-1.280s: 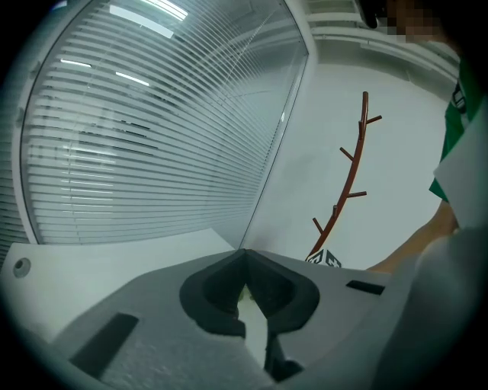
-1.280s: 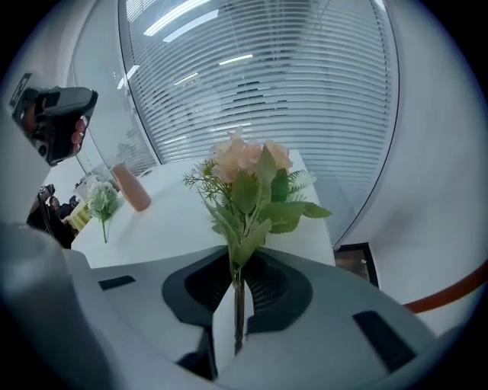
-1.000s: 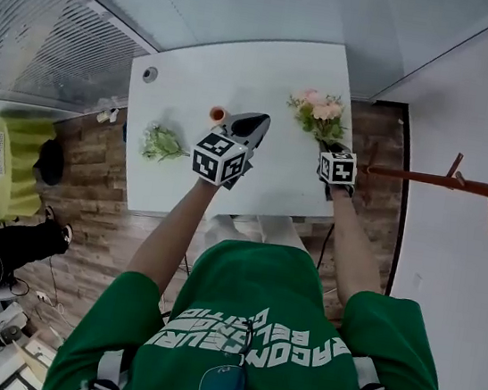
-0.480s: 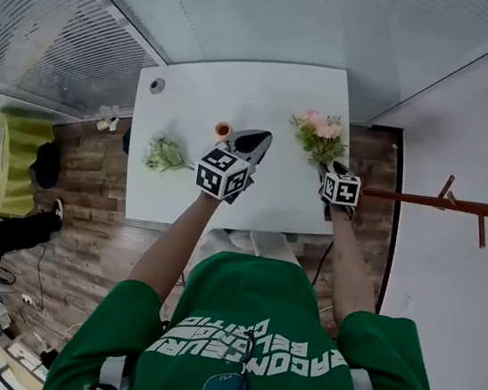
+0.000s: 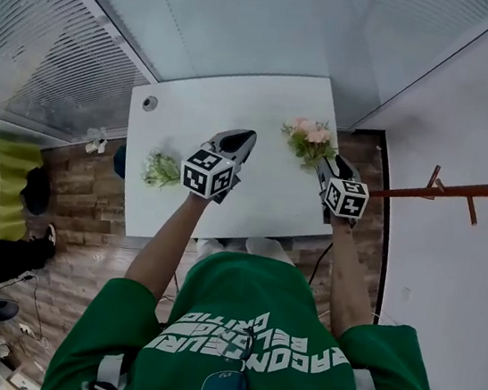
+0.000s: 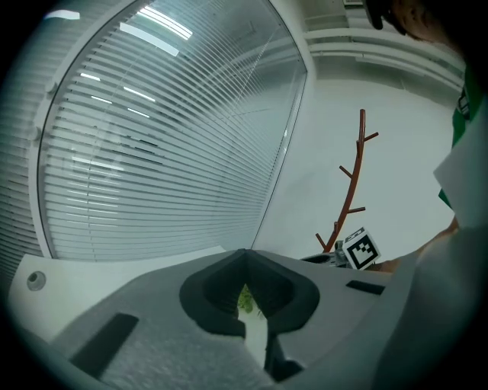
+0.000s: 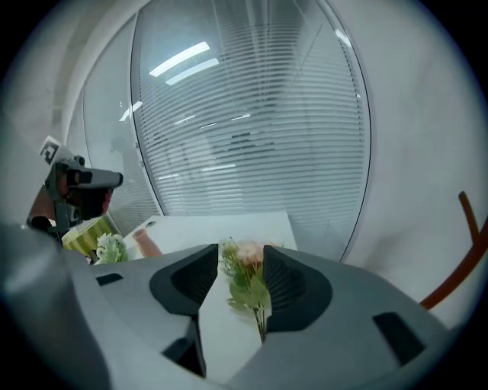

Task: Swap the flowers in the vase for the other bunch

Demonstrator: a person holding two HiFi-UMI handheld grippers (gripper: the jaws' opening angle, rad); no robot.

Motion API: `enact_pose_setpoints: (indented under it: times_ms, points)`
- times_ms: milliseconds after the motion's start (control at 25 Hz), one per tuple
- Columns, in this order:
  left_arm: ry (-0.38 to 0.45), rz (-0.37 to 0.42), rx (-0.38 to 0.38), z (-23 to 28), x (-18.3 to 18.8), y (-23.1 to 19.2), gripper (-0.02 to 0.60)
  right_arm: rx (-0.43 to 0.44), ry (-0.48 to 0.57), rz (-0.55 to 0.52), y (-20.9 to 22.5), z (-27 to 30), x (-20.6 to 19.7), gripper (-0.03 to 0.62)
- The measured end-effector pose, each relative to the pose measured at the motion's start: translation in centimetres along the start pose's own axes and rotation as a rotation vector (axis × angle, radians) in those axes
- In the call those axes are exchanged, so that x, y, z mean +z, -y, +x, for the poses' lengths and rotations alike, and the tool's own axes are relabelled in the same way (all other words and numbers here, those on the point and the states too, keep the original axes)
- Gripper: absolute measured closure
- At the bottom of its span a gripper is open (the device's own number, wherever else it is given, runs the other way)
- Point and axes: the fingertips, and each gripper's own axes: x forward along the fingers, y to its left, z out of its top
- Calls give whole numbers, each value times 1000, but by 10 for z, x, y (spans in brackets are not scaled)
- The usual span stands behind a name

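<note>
Right tongs [image 5: 330,166] have lifted clear of the bench [image 5: 239,99], jaws just opened and apart, nothing gripped. Left tongs [image 5: 241,140] are closed and empty. Pink bunch [image 5: 307,139] lies on the bench just beyond the right tongs. Vase [image 7: 145,242] stands near the green bunch [image 5: 161,169].

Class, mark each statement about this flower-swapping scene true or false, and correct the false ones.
The pink bunch lies on the white table. True.
The green bunch stands in the vase. False: it lies on the table, outside the vase.
A brown coat stand is beside the table. True.
The two bunches touch. False: they lie apart, towards opposite ends of the table.
</note>
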Motion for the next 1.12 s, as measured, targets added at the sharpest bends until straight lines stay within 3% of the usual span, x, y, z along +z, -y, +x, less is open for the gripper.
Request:
enact_pose_setpoints:
  times_ms: [160, 440, 840, 1120]
  points:
    - [37, 20, -2, -17, 16, -11, 577, 20, 108, -29, -32, -16, 53, 416]
    - [88, 33, 26, -63, 37, -43, 577, 89, 244, -111, -111, -21, 117, 567]
    - [135, 43, 114, -125, 42, -91, 577, 236, 264, -204, -216, 1, 133, 582]
    - [153, 31, 141, -143, 41, -106, 577, 285, 261, -239, -241, 7, 142, 582]
